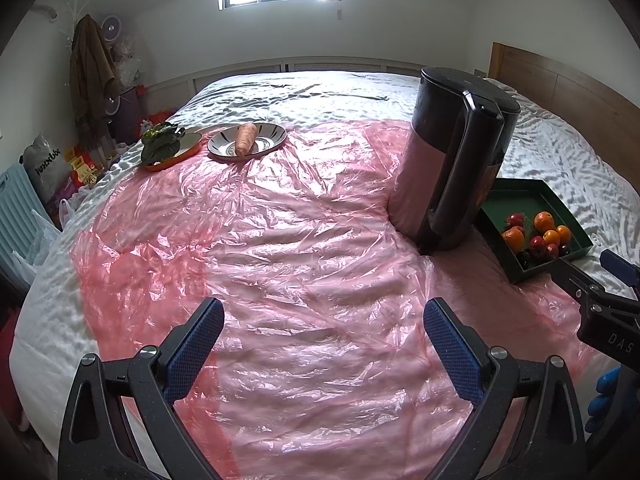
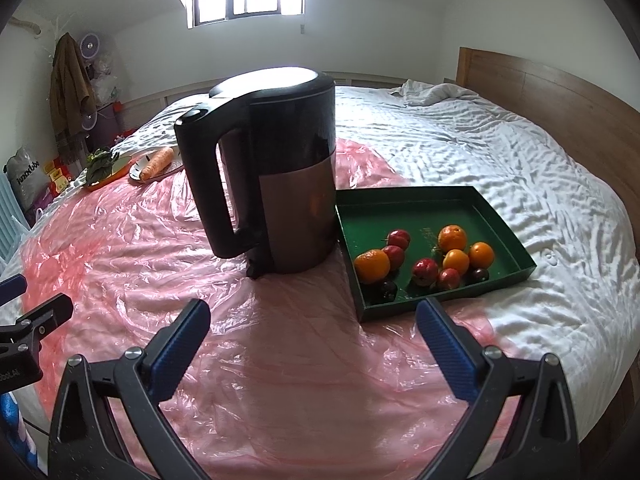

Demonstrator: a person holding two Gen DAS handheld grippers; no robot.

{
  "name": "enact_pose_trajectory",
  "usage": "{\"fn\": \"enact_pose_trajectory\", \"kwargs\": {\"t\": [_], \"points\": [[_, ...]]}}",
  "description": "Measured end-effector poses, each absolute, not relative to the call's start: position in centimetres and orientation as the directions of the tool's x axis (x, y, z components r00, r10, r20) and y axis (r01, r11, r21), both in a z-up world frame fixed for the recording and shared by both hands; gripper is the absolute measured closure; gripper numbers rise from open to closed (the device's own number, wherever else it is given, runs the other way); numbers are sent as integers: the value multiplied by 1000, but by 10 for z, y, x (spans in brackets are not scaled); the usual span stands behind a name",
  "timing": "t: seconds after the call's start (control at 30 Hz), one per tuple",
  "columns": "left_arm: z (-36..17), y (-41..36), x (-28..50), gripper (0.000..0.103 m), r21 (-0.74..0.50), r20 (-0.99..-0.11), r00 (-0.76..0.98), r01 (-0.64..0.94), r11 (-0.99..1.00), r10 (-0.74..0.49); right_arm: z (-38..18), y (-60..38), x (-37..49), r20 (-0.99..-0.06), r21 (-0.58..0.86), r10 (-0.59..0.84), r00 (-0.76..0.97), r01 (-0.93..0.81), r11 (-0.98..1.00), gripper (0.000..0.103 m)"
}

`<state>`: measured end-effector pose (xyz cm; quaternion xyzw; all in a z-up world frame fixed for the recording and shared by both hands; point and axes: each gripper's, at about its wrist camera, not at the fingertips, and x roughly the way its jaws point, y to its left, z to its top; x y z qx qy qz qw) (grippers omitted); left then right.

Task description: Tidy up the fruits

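Observation:
A green tray point(image 2: 404, 208) point(image 1: 520, 196) lies on the bed to the right of a black kettle point(image 2: 276, 168) point(image 1: 452, 160). In its near half lie several oranges point(image 2: 372, 266), red fruits point(image 2: 425, 271) and dark plums point(image 2: 388, 290). My right gripper point(image 2: 314, 320) stands open above the pink plastic sheet point(image 2: 280, 360), its right finger close to the tray's near rim. My left gripper point(image 1: 324, 320) is open over the sheet point(image 1: 280, 240) with nothing between its fingers. The right gripper point(image 1: 592, 280) shows at the left wrist view's right edge.
At the bed's far left a patterned plate point(image 1: 264, 148) holds a carrot point(image 1: 245, 138), beside an orange-rimmed plate point(image 1: 188, 144) with a leafy green point(image 1: 160, 144). A wooden headboard point(image 2: 560, 92) runs along the right. Bags and a coat rack stand off the left side.

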<state>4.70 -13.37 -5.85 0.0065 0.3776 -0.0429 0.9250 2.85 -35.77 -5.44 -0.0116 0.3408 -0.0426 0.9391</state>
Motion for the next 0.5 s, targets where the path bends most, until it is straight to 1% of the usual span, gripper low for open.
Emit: {"fn": "enact_pose_trajectory", "kwargs": {"t": [0.5], "points": [[-57,-125,49,5,-21,-700,711,80,997,-72,-54,-343,35,-641,-56,-68,765,41,998,0]]}}
